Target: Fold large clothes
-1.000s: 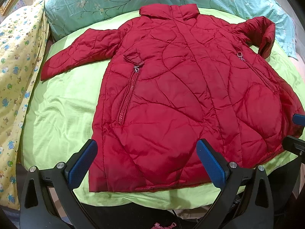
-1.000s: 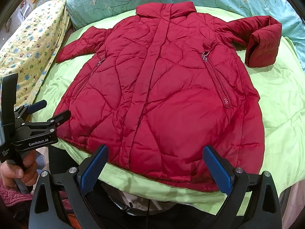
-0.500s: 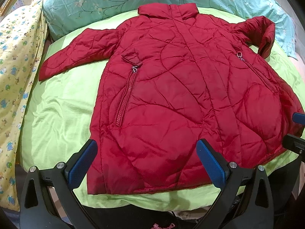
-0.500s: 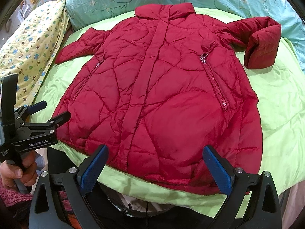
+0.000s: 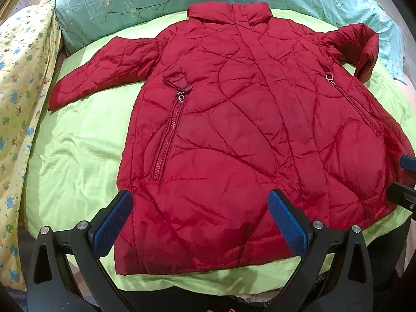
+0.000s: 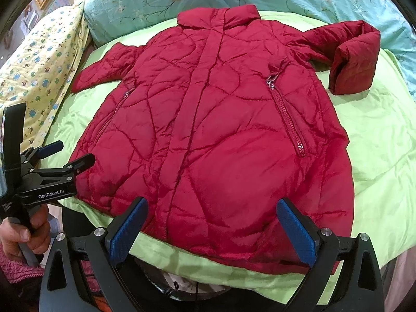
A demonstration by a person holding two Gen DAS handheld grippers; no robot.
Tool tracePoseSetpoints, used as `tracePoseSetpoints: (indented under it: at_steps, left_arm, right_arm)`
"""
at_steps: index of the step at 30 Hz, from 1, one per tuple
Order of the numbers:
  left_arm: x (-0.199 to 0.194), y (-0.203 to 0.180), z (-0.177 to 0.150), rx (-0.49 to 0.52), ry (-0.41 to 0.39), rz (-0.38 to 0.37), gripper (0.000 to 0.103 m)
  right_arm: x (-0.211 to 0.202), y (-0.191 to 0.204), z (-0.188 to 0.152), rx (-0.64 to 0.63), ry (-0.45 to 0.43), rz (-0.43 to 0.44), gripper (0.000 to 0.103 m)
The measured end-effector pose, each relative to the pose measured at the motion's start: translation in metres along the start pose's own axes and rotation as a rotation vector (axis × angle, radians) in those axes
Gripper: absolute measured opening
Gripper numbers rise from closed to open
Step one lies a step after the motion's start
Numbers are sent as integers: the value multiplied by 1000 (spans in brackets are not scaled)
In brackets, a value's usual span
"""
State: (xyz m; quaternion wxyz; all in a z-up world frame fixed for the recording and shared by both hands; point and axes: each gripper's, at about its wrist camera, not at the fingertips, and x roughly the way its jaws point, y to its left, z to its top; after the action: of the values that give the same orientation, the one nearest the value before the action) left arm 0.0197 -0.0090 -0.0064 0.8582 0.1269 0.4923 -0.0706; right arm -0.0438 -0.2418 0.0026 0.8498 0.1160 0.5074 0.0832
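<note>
A green sheet (image 5: 78, 161) covers the bed. The red coat (image 5: 247, 135) is spread flat ahead of both spread-jawed, empty grippers: left gripper (image 5: 200, 223), right gripper (image 6: 213, 226). Slippery quilted fabric may slide if pinched shallowly.

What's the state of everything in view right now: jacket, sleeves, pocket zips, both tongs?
red jacket: spread flat, front up, unfolded.
front placket: closed to the collar.
left sleeve: stretched out flat.
right sleeve: cuff doubled back on itself.
pocket zips: both look closed.
left tongs: open, empty, over the hem.
right tongs: open, empty, over the hem.
green sheet: wrinkled.
</note>
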Motion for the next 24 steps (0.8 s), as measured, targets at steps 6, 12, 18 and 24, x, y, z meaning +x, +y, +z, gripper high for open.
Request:
tracePoseSetpoints:
  at_steps: [6, 12, 18, 24]
  left_arm:
    - [4, -2, 4, 0, 0, -12, 103]
    - [10, -1, 8, -15, 18, -44, 103]
    - [15, 3, 17, -34, 0, -57, 103]
    - [19, 5, 28, -42, -5, -65, 103]
  right_arm:
    - [0, -4, 3, -8, -14, -17, 100]
    - [3, -11, 7, 10, 10, -32, 100]
    - [1, -32, 24, 44, -34, -79, 100]
    - [-9, -67, 56, 97, -135, -142, 100]
